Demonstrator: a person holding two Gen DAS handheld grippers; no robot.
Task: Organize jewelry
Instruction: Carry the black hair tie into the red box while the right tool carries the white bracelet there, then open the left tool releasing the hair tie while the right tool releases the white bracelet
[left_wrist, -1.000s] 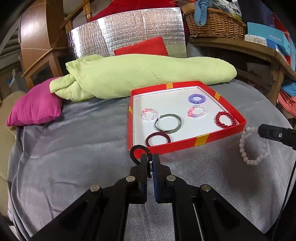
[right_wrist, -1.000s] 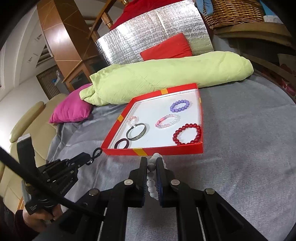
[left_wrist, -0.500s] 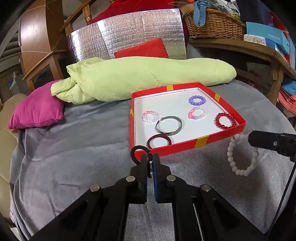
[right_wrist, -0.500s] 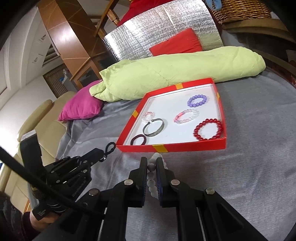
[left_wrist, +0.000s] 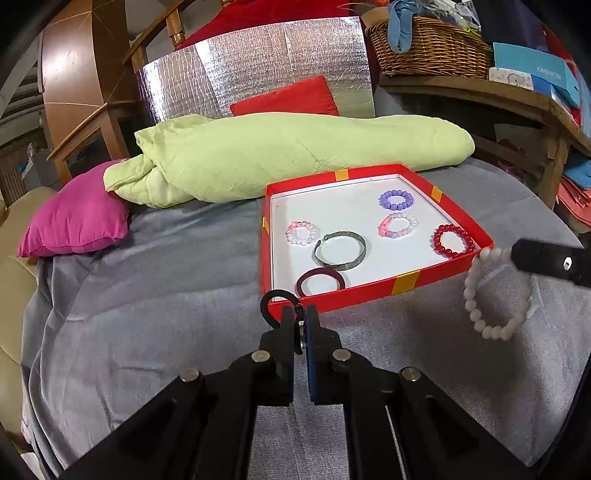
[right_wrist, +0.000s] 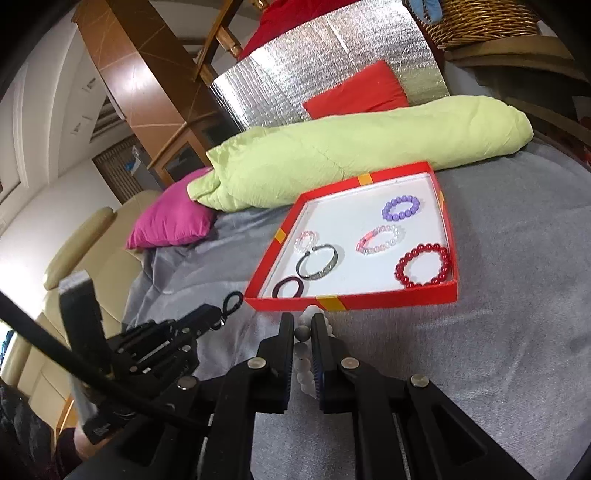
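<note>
The white bead bracelet (left_wrist: 495, 295), clamped in the right tongs (right_wrist: 303, 332), has been brought nearer the red tray (left_wrist: 369, 291); a black ring (left_wrist: 275, 304) is pinched in the left tongs (left_wrist: 299, 325); both await placing.

Red tray (left_wrist: 373, 290) with yellow stripes on its walls, white floor inside; at its far corner a purple bead bracelet (left_wrist: 396, 199), a deep red bead one (left_wrist: 453, 240) at the right edge, a maroon ring (left_wrist: 320, 282) by the near wall, all on a grey cover (left_wrist: 147, 314), lime green quilt (left_wrist: 288, 155) and magenta pillow (left_wrist: 75, 216) beyond, and a white bead bracelet (left_wrist: 495, 293) hanging
</note>
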